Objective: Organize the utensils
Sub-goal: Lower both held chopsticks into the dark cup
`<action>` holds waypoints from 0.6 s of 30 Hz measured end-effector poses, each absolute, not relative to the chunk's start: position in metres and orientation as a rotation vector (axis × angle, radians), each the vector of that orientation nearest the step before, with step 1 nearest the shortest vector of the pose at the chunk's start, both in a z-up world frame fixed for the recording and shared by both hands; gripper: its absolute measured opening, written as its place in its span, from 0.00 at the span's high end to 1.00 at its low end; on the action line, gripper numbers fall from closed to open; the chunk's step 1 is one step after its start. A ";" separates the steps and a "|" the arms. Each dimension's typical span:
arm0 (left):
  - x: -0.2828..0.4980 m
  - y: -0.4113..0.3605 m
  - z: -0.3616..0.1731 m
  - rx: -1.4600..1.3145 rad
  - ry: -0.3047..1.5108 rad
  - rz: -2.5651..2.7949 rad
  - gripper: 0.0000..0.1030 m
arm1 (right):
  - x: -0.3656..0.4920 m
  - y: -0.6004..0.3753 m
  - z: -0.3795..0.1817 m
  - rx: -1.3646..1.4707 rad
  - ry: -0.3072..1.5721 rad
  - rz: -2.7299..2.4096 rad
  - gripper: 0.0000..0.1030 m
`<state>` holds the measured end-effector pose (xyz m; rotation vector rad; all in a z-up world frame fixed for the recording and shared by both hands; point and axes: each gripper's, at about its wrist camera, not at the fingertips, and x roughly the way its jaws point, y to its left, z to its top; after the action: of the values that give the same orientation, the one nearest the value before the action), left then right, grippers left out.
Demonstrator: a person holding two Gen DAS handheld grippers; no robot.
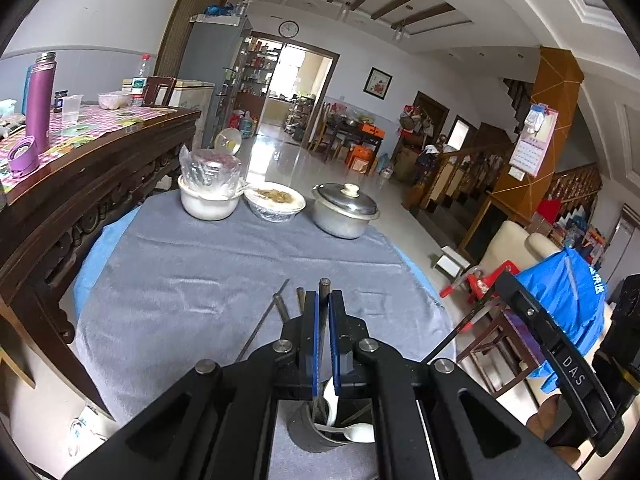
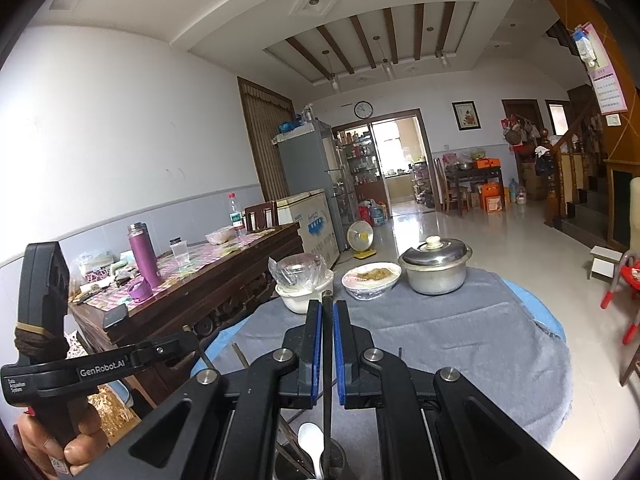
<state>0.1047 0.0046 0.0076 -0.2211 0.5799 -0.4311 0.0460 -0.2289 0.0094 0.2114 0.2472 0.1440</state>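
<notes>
Dark chopstick (image 1: 324,292) pinched in left gripper (image 1: 323,312), long axis running along the fingers, lower end aimed into the holder cup (image 1: 316,436) at the desk's near edge, directly under the fingers; white spoons (image 1: 358,432) already seated in cup; right gripper (image 2: 327,320) closed on a second chopstick (image 2: 327,380), tip likewise over the cup, spoon (image 2: 311,442) beside it; both hands equally near; loose chopsticks (image 1: 280,308) lying on grey cloth (image 1: 200,272) just left; pot (image 1: 344,208) and bowls (image 1: 208,200) at far edge.
</notes>
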 end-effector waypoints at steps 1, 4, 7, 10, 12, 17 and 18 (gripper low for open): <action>0.104 0.004 0.007 -0.214 0.579 -0.421 0.95 | 0.047 -0.228 0.009 0.209 0.249 0.140 0.94; 0.101 0.002 0.007 -0.191 0.573 -0.399 0.95 | 0.048 -0.227 0.007 0.198 0.252 0.127 0.94; 0.099 0.000 0.008 -0.170 0.567 -0.390 0.95 | 0.050 -0.226 0.006 0.194 0.257 0.123 0.94; 0.097 -0.002 0.008 -0.157 0.564 -0.386 0.95 | 0.052 -0.224 0.003 0.192 0.265 0.125 0.94; 0.097 -0.002 0.008 -0.152 0.565 -0.385 0.95 | 0.054 -0.223 0.003 0.188 0.271 0.126 0.94; 0.096 -0.002 0.008 -0.147 0.565 -0.380 0.95 | 0.056 -0.218 -0.002 0.180 0.284 0.133 0.94; 0.096 -0.002 0.008 -0.145 0.564 -0.379 0.95 | 0.056 -0.218 -0.003 0.180 0.287 0.136 0.94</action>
<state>0.0957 -0.0024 0.0075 -0.1446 0.5642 -0.3786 0.0559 -0.2177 -0.0026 0.1796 0.2866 0.1357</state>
